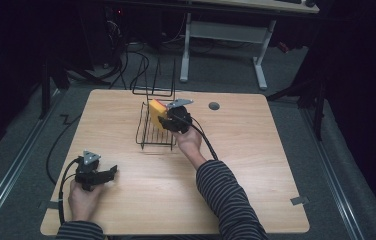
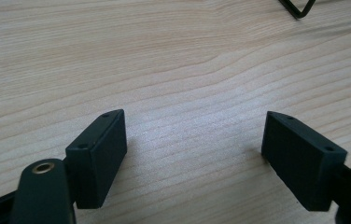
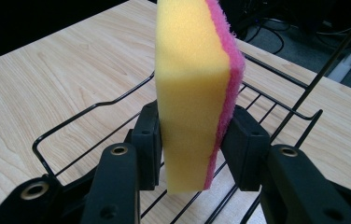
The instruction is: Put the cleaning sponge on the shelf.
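While dark floor and cables surround it, the wooden tabletop (image 1: 256,165) carries a black wire rack (image 1: 148,131) slightly left of its centre, toward the far edge. Beyond the far edge stands a white-legged desk (image 1: 226,30). A small round grommet (image 1: 214,106) sits in the tabletop near the far edge, right of the rack. The right gripper (image 3: 194,140) is clamped on an upright yellow sponge (image 3: 190,93) with a pink scouring side, held over the rack's wires. Near the tabletop's near-left corner, the left gripper (image 2: 194,154) rests low over bare wood, jaws wide apart and holding nothing. Striped sleeves (image 1: 226,195) cover both forearms.
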`<state>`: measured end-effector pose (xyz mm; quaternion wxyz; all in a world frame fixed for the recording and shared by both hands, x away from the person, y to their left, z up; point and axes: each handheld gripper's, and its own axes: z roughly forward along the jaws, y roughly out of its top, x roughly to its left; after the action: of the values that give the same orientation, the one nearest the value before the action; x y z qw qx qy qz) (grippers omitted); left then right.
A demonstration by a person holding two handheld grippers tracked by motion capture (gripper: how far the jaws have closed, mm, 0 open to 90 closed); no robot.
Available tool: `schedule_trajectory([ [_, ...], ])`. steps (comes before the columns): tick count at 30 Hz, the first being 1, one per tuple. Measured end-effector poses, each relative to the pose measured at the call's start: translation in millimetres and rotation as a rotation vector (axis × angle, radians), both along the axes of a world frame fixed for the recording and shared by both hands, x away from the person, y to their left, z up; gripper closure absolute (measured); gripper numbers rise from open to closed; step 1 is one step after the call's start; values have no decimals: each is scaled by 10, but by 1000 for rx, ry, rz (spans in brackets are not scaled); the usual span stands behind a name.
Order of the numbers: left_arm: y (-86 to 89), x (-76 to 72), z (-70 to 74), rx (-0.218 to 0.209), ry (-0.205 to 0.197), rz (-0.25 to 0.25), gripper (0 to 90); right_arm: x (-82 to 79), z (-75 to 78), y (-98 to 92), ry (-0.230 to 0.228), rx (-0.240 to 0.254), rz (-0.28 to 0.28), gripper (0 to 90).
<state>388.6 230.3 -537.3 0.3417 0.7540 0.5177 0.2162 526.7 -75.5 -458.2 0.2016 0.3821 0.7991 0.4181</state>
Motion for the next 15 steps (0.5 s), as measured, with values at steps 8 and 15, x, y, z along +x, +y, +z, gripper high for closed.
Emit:
schedule_trajectory([
  [8,-1,0,0,1,0,0,232,-7,-12,-24,10,6,1,608],
  [15,-1,0,0,0,0,0,232,-10,-13,-28,24,18,-4,591],
])
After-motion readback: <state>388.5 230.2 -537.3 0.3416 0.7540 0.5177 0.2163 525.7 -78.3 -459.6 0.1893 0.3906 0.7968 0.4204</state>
